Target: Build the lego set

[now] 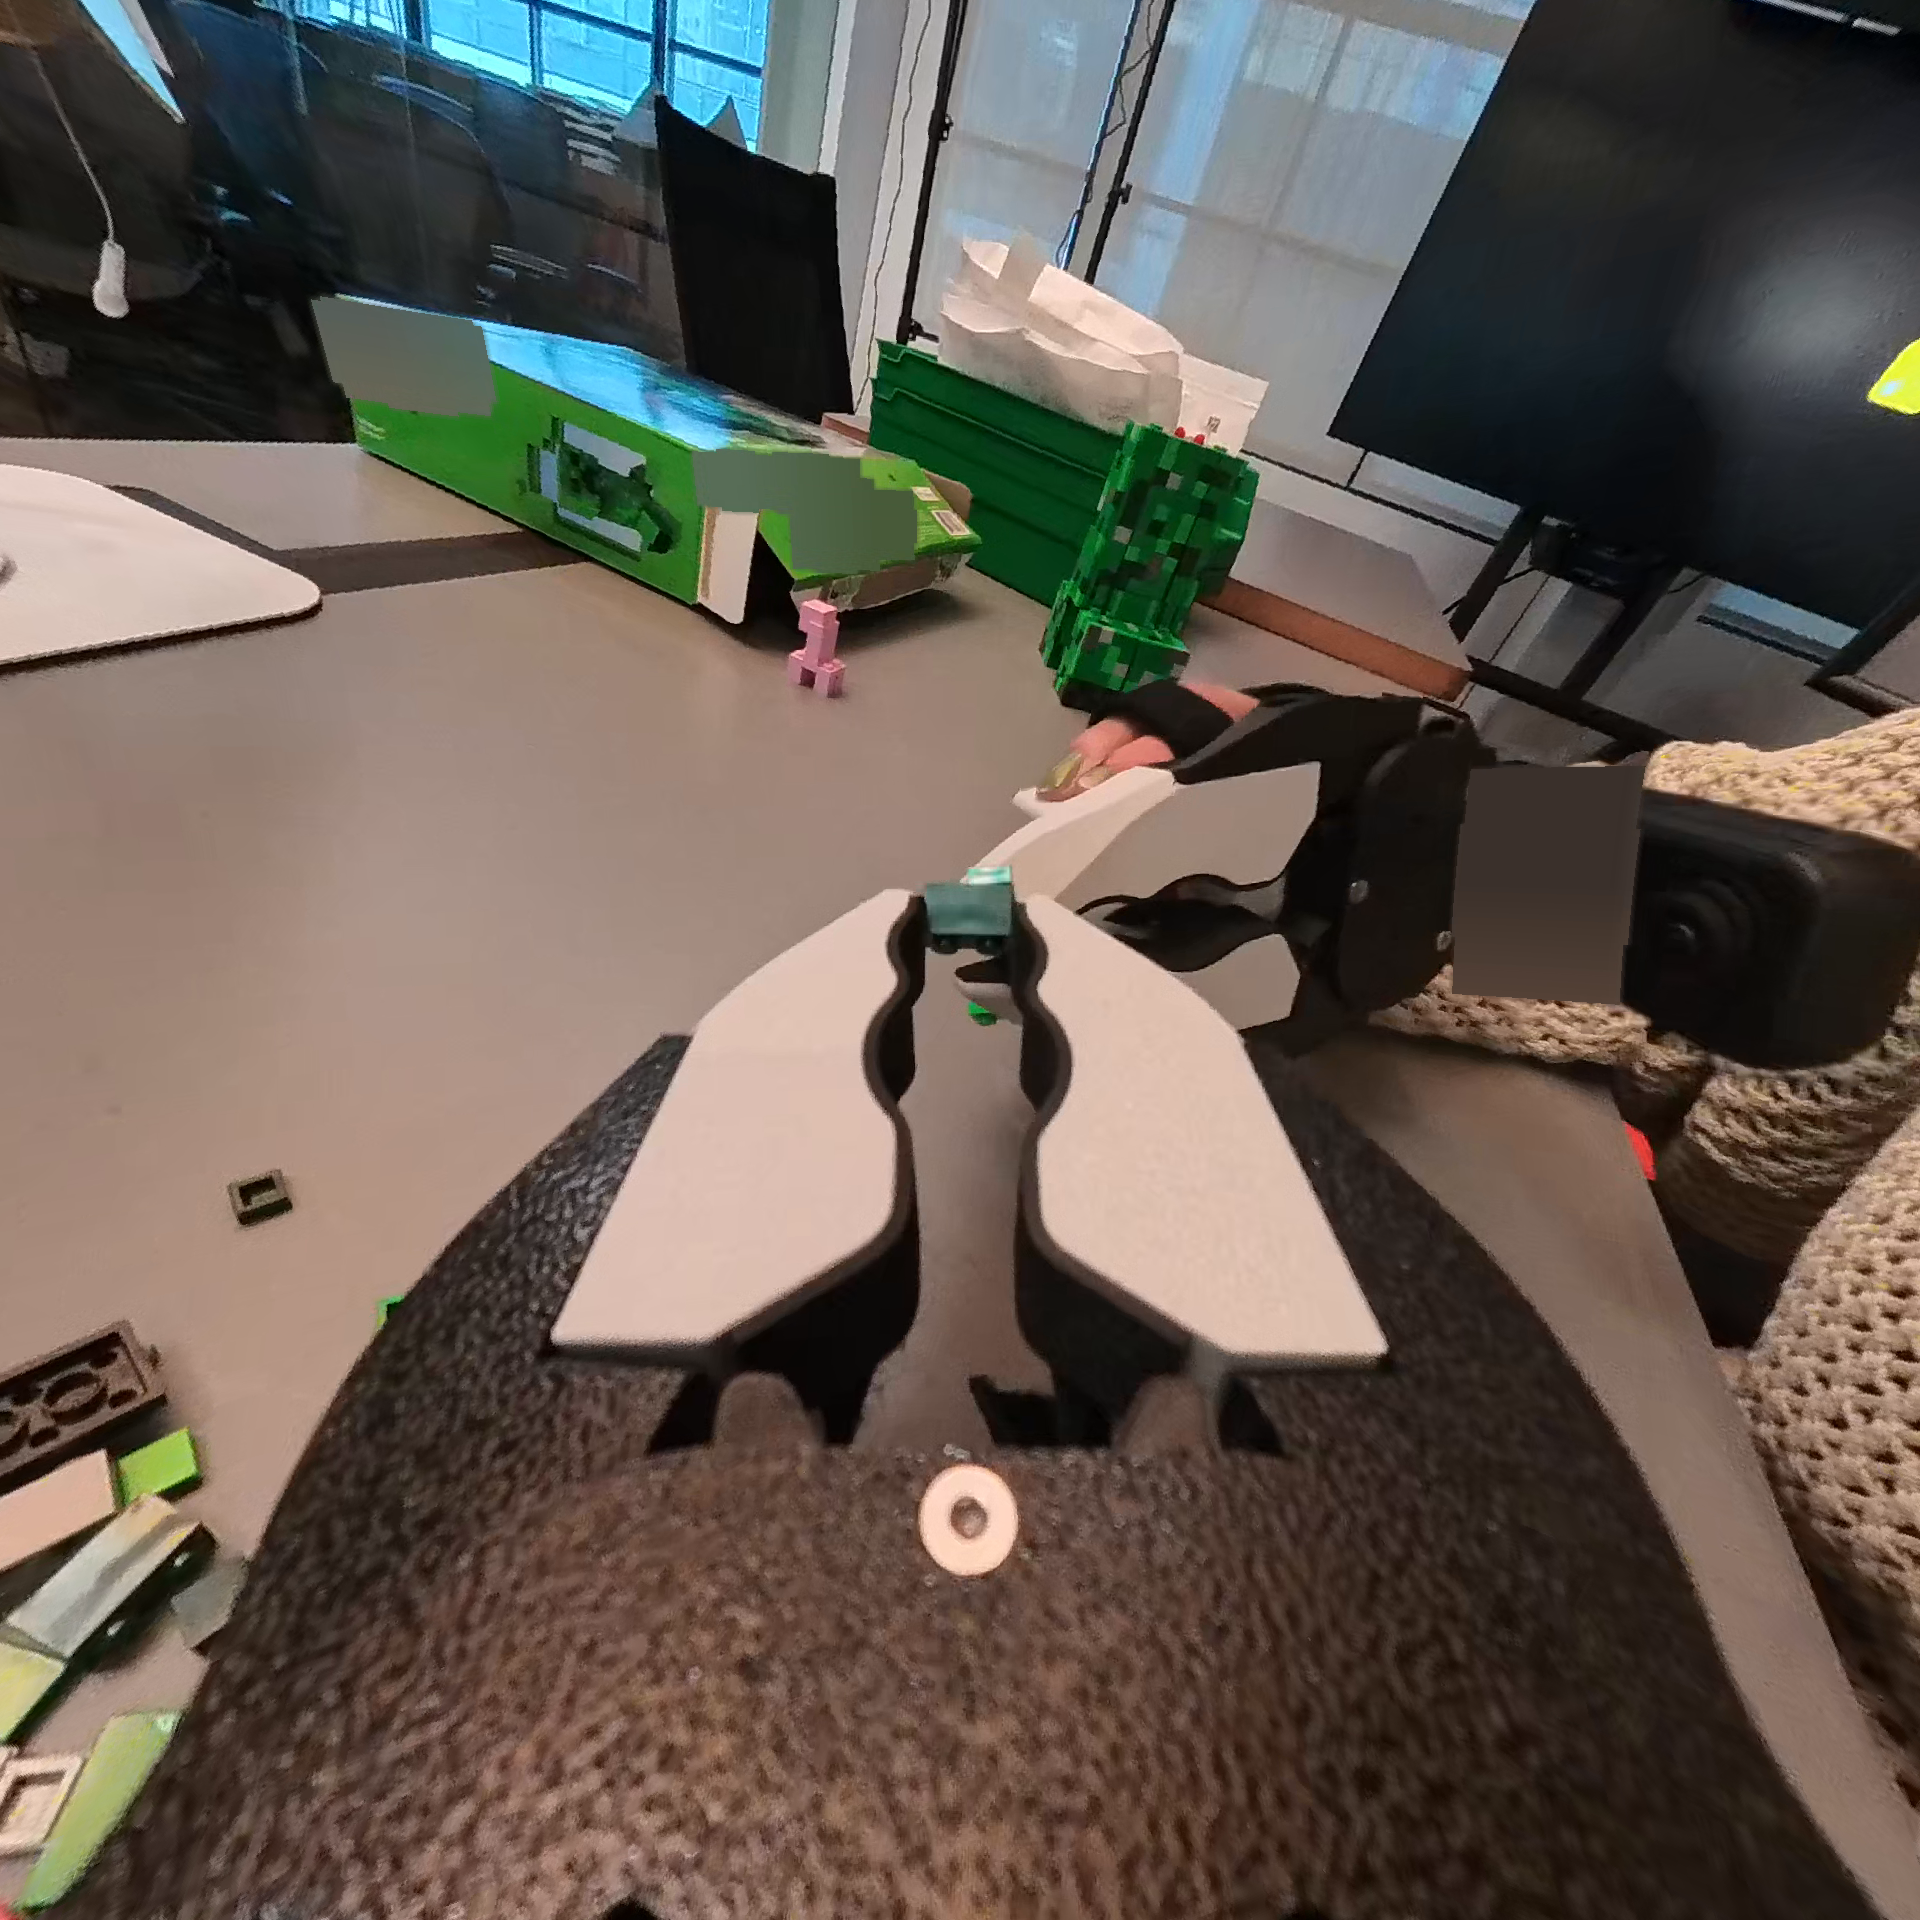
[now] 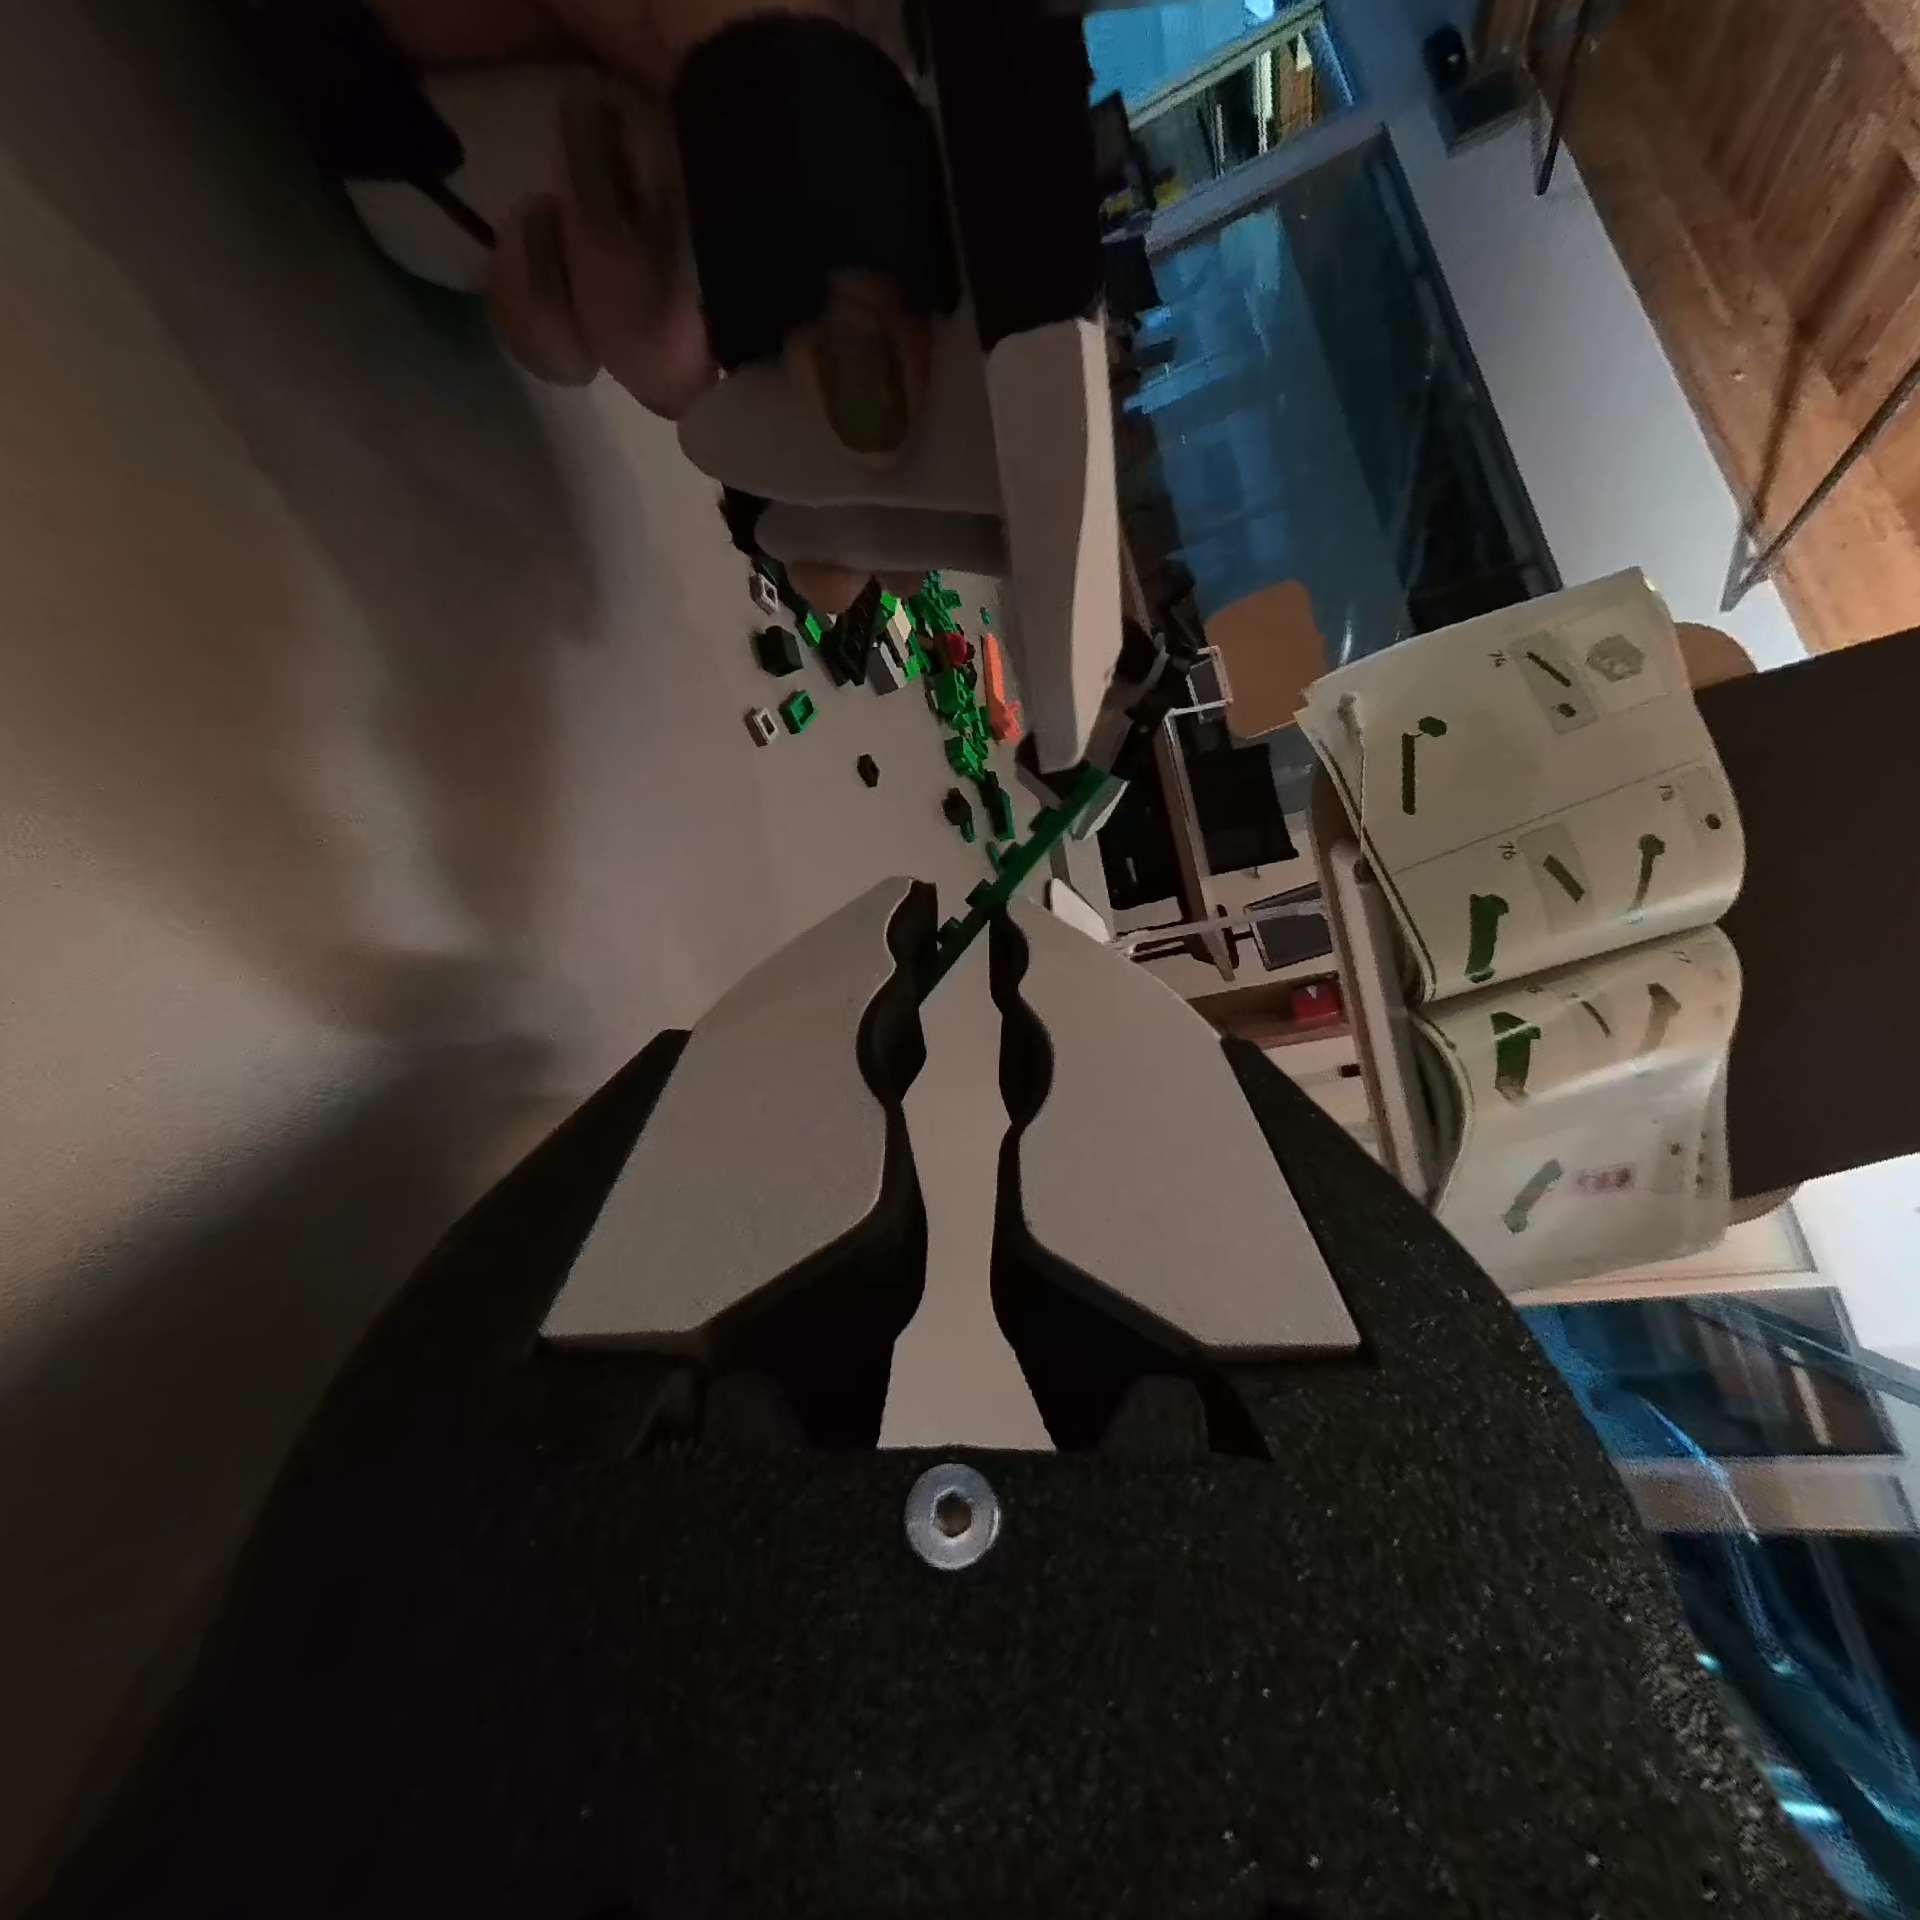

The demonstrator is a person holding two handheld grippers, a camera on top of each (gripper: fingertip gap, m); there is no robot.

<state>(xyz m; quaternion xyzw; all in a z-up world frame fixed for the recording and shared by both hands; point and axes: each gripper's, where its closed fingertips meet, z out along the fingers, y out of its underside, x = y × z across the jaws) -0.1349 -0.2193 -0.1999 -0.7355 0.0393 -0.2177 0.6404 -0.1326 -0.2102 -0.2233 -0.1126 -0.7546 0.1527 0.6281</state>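
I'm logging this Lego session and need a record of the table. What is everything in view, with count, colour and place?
Dark green piece: one, clamped at the left gripper's tips.
Long green plate: one, held between both grippers.
Lego box: one, green, lying far across the table.
Green block figure: one, leaning by a green bin.
Pink figure: one, standing before the box.
Loose pieces: many, mostly green, scattered on the grey table.
Instruction booklet: one, open, on a stand.
Left gripper: white fingers, shut.
Right gripper: white fingers, shut on the plate.
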